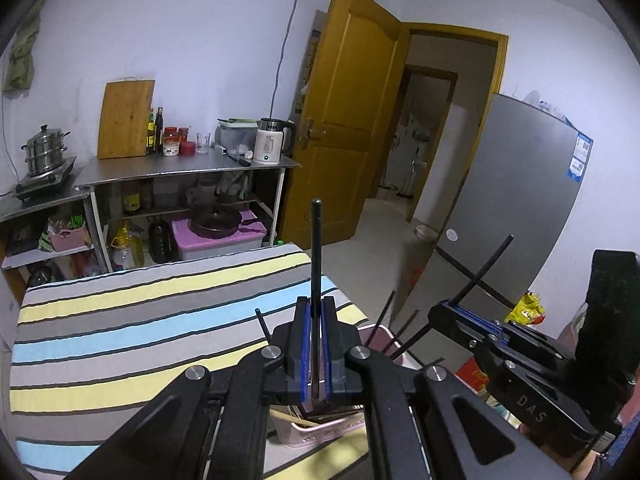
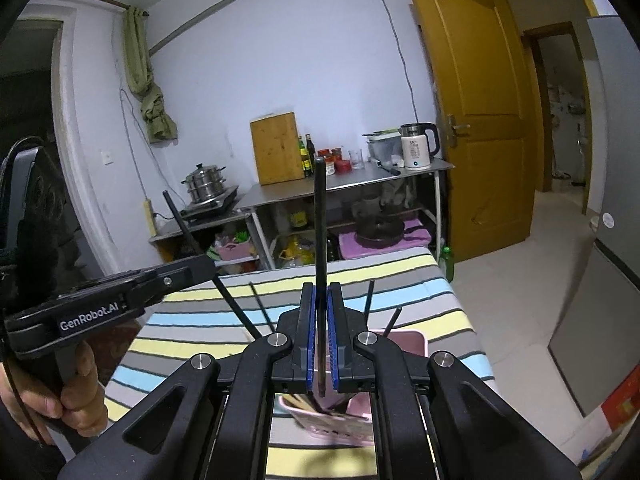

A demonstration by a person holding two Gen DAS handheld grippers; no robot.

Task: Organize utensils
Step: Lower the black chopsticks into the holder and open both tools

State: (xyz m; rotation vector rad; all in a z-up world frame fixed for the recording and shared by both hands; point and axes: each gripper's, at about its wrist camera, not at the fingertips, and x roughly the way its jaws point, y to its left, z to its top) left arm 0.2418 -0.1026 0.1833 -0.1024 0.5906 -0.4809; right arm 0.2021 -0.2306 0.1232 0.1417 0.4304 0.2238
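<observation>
Chopsticks, black, one clamped in each pair of tongs. Left tongs [image 1: 316, 312] shut tight on a black chopstick [image 1: 317, 248], blue pads pressed against its shaft, rod standing almost upright above the jaws, lower end visible between the pads. Right tongs [image 2: 321, 300] likewise closed on a second black chopstick [image 2: 319, 220], upright, tip rising past the far steel shelf unit [image 2: 344, 184].

Below both tongs, a pink basket [image 1: 320, 428] resting on the striped cloth [image 1: 140, 320] of a flat surface, whether counter or bed impossible to tell. Inside the basket, several more black chopsticks [image 1: 384, 316] leaning outward at different angles, plus a pale wooden one [image 1: 292, 420] lying low at the rim. Same basket [image 2: 404, 340] seen in the right wrist view, partly hidden by the linkage.

Seen from the left wrist camera, the right tongs to the right, tilted, chopstick slanting up and to the right. Seen from the right wrist camera, the left tongs to the left, held by a bare hand [image 2: 60, 392] around the handle, chopstick slanting up and to the left.

Behind: a wooden cutting board [image 1: 126, 120] leaning on the wall, a steamer pot [image 1: 44, 152] on a hob, a white kettle [image 1: 272, 144], bottles and jars, an open yellow door [image 1: 348, 120], a grey fridge [image 1: 512, 200].
</observation>
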